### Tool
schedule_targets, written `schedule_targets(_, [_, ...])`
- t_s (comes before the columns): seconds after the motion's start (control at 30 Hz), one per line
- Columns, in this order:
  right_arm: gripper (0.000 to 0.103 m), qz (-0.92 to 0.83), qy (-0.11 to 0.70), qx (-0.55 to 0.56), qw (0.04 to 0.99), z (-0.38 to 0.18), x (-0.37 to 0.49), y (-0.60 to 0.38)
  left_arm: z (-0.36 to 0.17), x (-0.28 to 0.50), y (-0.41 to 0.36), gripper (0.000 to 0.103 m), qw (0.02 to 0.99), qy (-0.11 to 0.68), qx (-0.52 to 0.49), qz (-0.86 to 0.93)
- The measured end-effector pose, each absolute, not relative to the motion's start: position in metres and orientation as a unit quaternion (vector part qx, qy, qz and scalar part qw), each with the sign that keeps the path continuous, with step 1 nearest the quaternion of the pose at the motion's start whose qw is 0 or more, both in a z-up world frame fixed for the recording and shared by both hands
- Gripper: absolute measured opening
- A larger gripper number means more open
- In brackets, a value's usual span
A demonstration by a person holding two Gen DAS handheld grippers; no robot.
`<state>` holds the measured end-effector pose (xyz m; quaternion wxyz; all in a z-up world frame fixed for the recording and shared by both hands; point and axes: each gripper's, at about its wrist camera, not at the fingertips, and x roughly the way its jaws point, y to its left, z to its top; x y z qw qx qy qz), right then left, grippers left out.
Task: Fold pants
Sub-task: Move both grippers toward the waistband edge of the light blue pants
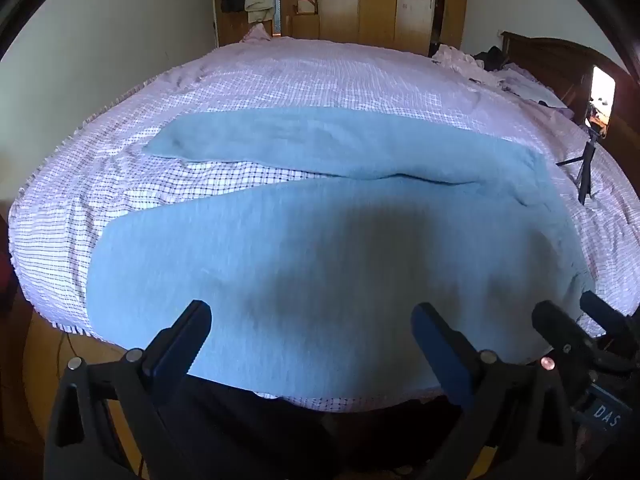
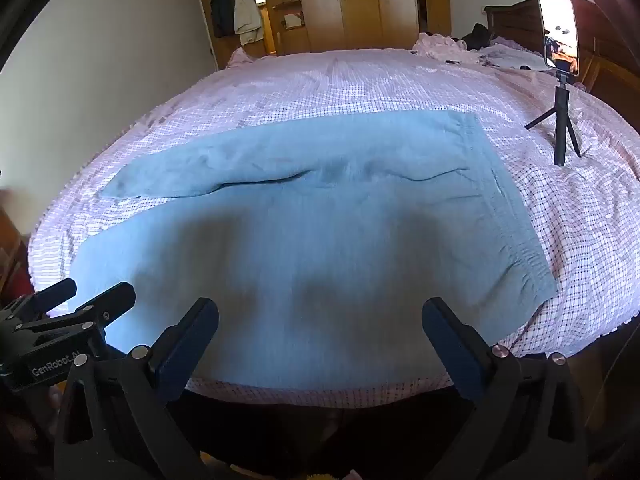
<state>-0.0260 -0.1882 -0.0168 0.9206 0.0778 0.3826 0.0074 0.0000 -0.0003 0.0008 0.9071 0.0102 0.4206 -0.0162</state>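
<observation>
Light blue pants [image 1: 320, 240] lie flat on the checked bedsheet [image 1: 280, 80], both legs stretched to the left and the waistband to the right; they also show in the right wrist view [image 2: 320, 220]. My left gripper [image 1: 310, 320] is open and empty, hovering over the near leg by the bed's front edge. My right gripper [image 2: 320, 316] is open and empty over the near side of the pants, closer to the waistband [image 2: 512, 208]. The right gripper also shows at the right edge of the left wrist view [image 1: 576, 320].
A phone on a small black tripod [image 2: 560, 120] stands on the bed to the right of the waistband. Crumpled bedding and dark clothes [image 2: 472, 44] lie by the wooden headboard [image 1: 560, 60]. Wooden wardrobes [image 1: 380, 0] and hanging coats [image 2: 240, 8] stand beyond the bed.
</observation>
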Motion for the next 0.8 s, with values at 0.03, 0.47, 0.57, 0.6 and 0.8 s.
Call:
schedule_targets(0.03, [0.098,0.007,0.382,0.078,0.921,-0.016,-0.026,-0.187,0.001,0.0,-0.001,0.102,0.908,0.419,0.009,-0.018])
schedule_targets(0.47, [0.098,0.007,0.389,0.082,0.917,-0.022,-0.025,-0.189,-0.004,0.001,0.002,0.102,0.906,0.424,0.011,-0.012])
schedule_targets(0.57, [0.098,0.007,0.389,0.084,0.917,-0.022,-0.025,-0.19,-0.005,0.001,0.003,0.102,0.904,0.428,0.009,-0.013])
schedule_targets(0.6, [0.098,0.006,0.388,0.083,0.918,-0.022,-0.026,-0.191,-0.006,0.002,0.002,0.102,0.903,0.428,0.009,-0.014])
schedule_targets(0.8, [0.098,0.002,0.389,0.084,0.917,-0.021,-0.024,-0.192,-0.006,0.001,-0.002,0.102,0.902,0.431,0.015,-0.019])
